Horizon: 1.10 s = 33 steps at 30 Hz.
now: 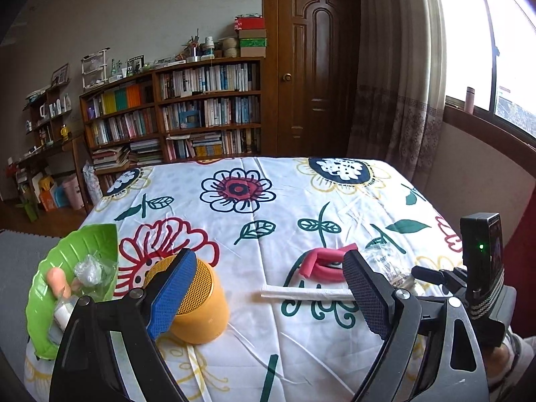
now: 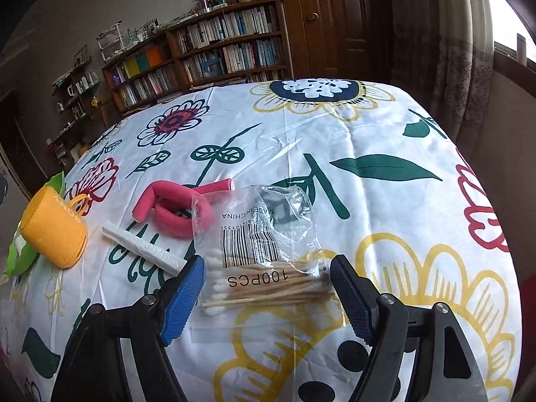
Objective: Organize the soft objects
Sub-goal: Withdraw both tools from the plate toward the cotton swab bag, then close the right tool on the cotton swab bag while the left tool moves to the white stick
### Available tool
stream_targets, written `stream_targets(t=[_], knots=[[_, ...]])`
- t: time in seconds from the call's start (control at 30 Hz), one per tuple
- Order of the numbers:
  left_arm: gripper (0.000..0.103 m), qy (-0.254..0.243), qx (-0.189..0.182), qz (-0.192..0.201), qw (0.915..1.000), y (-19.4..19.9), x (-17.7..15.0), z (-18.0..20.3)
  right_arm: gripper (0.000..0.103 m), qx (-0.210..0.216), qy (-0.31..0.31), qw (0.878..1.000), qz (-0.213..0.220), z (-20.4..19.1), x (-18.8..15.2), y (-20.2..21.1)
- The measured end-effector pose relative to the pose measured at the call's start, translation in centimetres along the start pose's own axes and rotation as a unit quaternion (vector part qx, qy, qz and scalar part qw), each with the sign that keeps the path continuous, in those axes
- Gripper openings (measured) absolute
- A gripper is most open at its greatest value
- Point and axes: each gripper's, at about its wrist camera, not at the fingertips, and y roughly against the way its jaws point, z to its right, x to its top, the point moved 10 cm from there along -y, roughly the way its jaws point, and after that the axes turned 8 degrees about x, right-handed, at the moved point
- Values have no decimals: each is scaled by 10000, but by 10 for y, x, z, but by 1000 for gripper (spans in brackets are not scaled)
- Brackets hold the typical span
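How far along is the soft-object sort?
Early. Done: the green tray at the table's left edge already holds a few small items. In hand: nothing; the right gripper is open, jaws either side of the swab bag. Left: the pink foam roller, white stick and swab bag still lie on the cloth.

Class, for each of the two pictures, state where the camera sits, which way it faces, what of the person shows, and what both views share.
Left wrist: on the left gripper, facing across the table toward the bookshelf; a fingertip shows by the green plate.
Right wrist: on the right gripper, angled down at the cotton swab bag; no body part shows.
Shared: yellow speaker, pink foam roller, white stick.
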Motion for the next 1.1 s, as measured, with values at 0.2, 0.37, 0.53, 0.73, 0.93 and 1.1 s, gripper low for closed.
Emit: stream_targets(t=[0.2,0.37,0.53,0.73,0.93,1.1], knots=[[90,-90,-289,-69,9995,-5,-1,18,64,22,-159,9998,66,10,-3,5],[90,-264,-501,-152,9983,-10,-7,30,60,100,-399,9991,107,16,-8,16],[90,-301,-626,-290,9972,-19,-16,32,60,112,-733,9968,300,23,-13,32],[90,-448,-807,-494,9945,-34,-31,40,60,-22,-1034,9933,516,30,-19,46],[90,-873,-997,-665,9889,-52,-49,60,60,-125,-1149,9908,704,35,-24,54],[90,-1209,-967,-869,9841,-72,-62,68,60,-50,-1250,9898,678,37,-30,49]])
